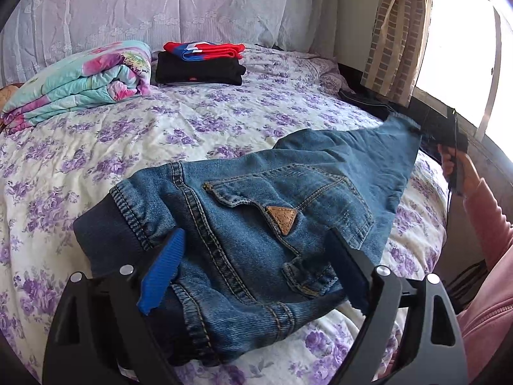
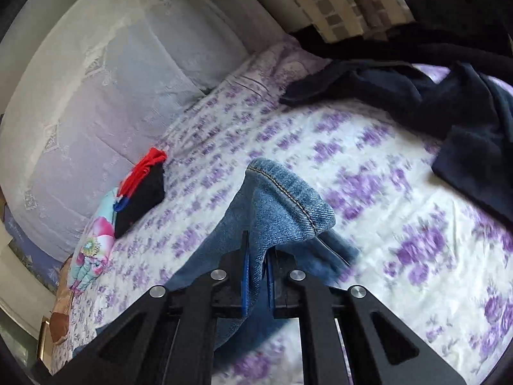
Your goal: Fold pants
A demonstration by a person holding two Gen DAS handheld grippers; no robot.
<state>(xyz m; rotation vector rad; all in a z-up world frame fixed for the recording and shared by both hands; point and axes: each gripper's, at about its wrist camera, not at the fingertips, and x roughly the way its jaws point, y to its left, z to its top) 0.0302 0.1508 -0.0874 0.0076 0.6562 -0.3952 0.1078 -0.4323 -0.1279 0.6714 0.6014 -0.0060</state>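
Open bed surface lies beyond the jeans; folded quilt and stacked clothes block the far side, dark garments the window side.

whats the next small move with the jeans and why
Probably carry the right gripper, shut on the hem of the blue denim jeans, toward the waistband. The leg is lifted off the purple-flowered bedsheet while the open left gripper straddles the waist end.
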